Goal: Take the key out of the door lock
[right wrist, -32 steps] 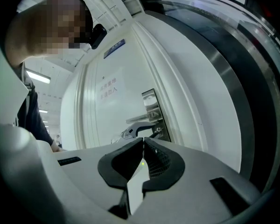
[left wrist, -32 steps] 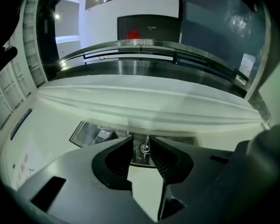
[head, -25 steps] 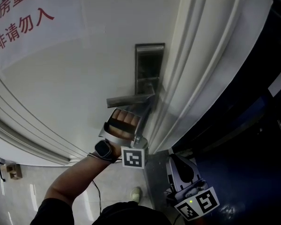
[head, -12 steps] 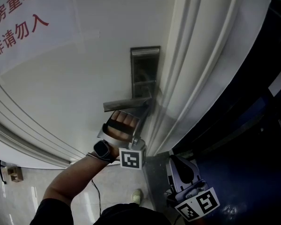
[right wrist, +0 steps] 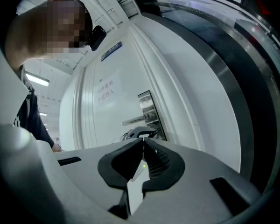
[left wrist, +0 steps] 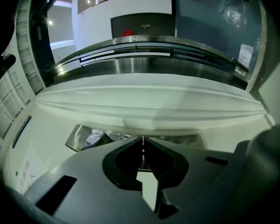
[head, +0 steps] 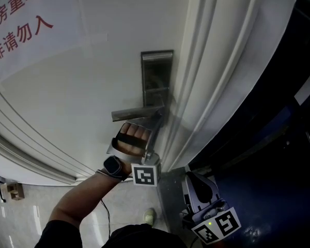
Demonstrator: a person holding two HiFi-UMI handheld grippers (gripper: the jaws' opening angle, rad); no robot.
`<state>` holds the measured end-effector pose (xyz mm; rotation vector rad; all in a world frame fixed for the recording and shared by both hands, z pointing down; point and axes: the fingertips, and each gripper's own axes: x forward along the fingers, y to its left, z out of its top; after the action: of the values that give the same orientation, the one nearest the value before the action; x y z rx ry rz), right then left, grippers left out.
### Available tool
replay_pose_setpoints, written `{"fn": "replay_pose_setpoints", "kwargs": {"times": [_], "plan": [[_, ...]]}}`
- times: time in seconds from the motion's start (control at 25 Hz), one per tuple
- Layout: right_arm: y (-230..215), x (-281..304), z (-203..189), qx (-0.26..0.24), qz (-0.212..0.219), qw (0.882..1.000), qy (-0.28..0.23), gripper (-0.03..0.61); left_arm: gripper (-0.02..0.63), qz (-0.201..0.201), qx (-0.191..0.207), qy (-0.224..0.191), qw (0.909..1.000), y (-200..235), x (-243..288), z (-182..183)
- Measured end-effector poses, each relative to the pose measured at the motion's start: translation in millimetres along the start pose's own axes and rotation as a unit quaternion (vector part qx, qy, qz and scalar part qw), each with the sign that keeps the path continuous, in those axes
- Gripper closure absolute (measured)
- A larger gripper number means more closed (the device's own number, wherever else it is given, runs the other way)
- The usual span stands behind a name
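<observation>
The steel lock plate (head: 156, 76) sits at the white door's (head: 82, 102) right edge, with its lever handle (head: 136, 112) pointing left. A hand holds my left gripper (head: 161, 119) up against the plate just under the lever. In the left gripper view its jaws (left wrist: 143, 139) are shut on a thin metal strip seen edge-on, seemingly the key (left wrist: 142, 149), with the lock plate (left wrist: 88, 138) just beyond. The lock hole is hidden. My right gripper (head: 195, 182) hangs low by the door frame; its jaws (right wrist: 143, 141) are shut and hold nothing.
A paper notice (head: 20, 19) with red characters is taped on the door at upper left. The moulded white door frame (head: 217, 71) runs along the right of the lock, with a dark area (head: 279, 154) beyond it. Pale floor tiles (head: 36, 205) show at lower left.
The lock plate and lever have drifted slightly left in the head view. My left gripper stays pressed under the lever; the right gripper has barely moved.
</observation>
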<state>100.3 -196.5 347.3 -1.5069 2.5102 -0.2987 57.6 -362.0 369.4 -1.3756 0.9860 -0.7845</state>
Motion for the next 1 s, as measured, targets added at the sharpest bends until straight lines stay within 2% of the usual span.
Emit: {"fn": "replay_pose_setpoints", "kwargs": {"times": [0.12, 0.48, 0.76, 1.0], "plan": [[0.1, -0.1, 0.4, 0.001, 0.003, 1.0, -0.001, 0.561, 0.604, 0.001, 0.0, 0.008, 1.0, -0.2, 0.4, 0.3], [0.3, 1.1, 2.2, 0.005, 0.013, 1.0, -0.005, 0.561, 0.606, -0.007, 0.034, -0.002, 0.9994, -1.4, -1.0, 0.3], [-1.7, 1.1, -1.1, 0.013, 0.019, 1.0, -0.004, 0.561, 0.606, -0.013, 0.018, 0.011, 0.9997, -1.0, -1.9, 3.3], [0.5, 0.5, 0.9, 0.013, 0.027, 1.0, -0.008, 0.561, 0.606, -0.013, 0.018, 0.013, 0.9997, -1.0, -6.9, 5.3]]}}
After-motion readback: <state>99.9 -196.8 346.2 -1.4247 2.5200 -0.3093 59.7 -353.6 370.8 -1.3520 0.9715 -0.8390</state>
